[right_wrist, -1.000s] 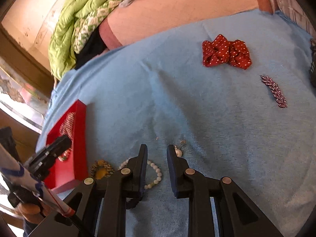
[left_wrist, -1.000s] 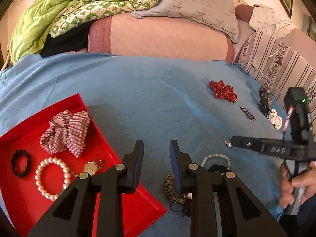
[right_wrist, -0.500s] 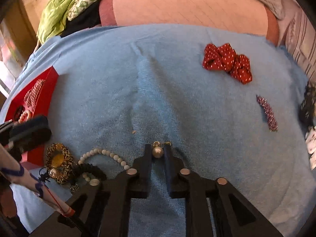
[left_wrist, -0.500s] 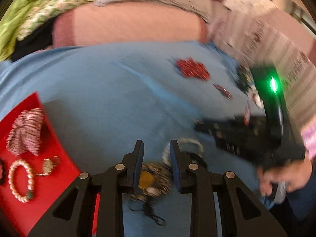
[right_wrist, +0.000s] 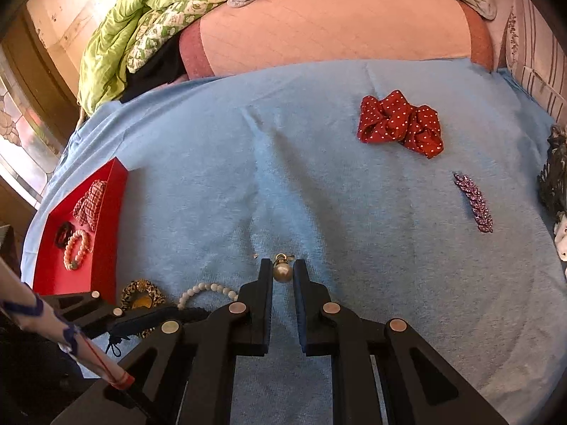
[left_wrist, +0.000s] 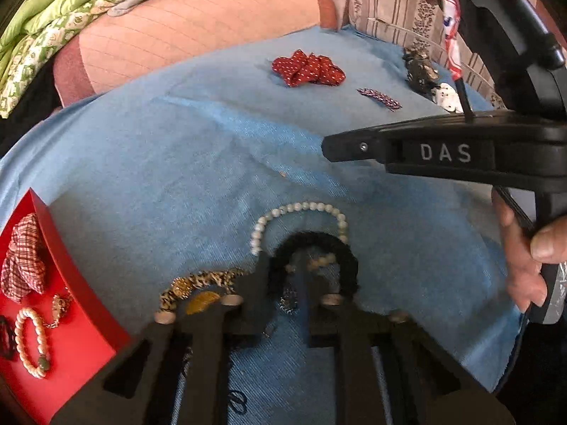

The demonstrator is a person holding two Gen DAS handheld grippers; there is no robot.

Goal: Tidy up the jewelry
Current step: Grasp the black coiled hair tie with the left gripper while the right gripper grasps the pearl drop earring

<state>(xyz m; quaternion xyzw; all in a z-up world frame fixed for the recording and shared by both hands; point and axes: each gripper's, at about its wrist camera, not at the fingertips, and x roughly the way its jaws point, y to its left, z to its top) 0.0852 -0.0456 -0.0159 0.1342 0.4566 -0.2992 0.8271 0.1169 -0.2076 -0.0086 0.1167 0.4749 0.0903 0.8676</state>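
Observation:
My right gripper [right_wrist: 282,272] is shut on a pearl earring [right_wrist: 282,271], lifted just above the blue cloth [right_wrist: 354,212]. My left gripper [left_wrist: 283,265] is open and low over a pile: a black hair tie [left_wrist: 315,244] lies around its fingertips, inside a white bead bracelet [left_wrist: 301,209]. A leopard scrunchie [left_wrist: 198,283] lies left of it. The red tray [left_wrist: 71,318] at the lower left holds a checked scrunchie [left_wrist: 24,255], a pearl bracelet [left_wrist: 32,343] and a black tie.
A red dotted scrunchie [right_wrist: 400,124] and a sparkly hair clip [right_wrist: 475,202] lie farther out on the cloth. Dark and white pieces [left_wrist: 425,71] sit at its right edge. A pink bolster [right_wrist: 336,24] and a green quilt [right_wrist: 141,35] lie behind.
My right gripper has closed on the pearl earring and raised it. My left gripper has moved right and down from the tray onto the pile with the black tie.

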